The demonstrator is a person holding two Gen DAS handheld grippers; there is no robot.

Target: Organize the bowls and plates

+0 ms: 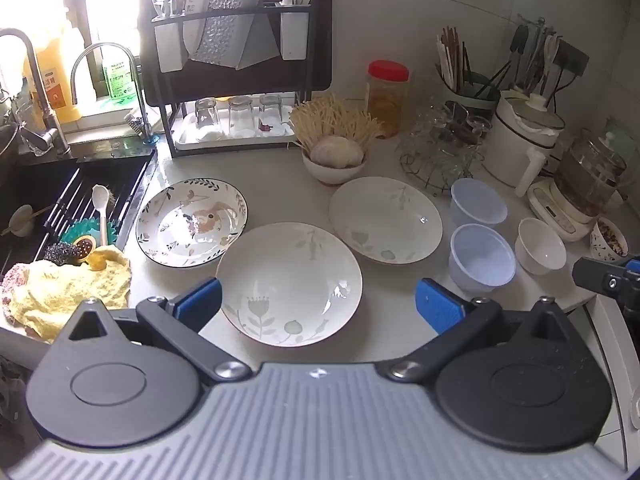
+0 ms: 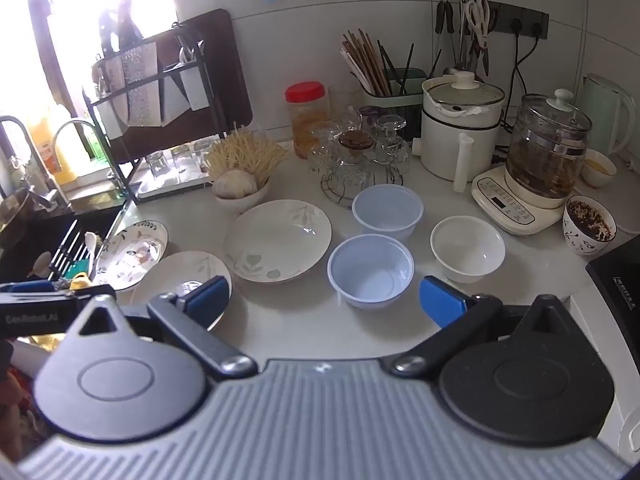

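Three plates lie on the white counter: a leaf-rimmed plate point(image 1: 191, 222) by the sink, a pale floral plate point(image 1: 289, 283) in front, and another pale plate point(image 1: 385, 219) to its right. Two translucent plastic bowls point(image 2: 371, 270) point(image 2: 387, 210) and a white ceramic bowl point(image 2: 467, 249) stand right of them. My left gripper point(image 1: 318, 300) is open and empty above the front plate. My right gripper point(image 2: 325, 300) is open and empty just before the near plastic bowl.
A black sink point(image 1: 60, 196) with a yellow cloth point(image 1: 68, 288) lies at the left. A dish rack point(image 1: 236, 60) with glasses, a bowl of noodles point(image 1: 334, 148), a red-lidded jar point(image 1: 387, 96), a glass stand point(image 2: 356, 160), a cooker point(image 2: 460, 132) and a kettle point(image 2: 544, 152) line the back.
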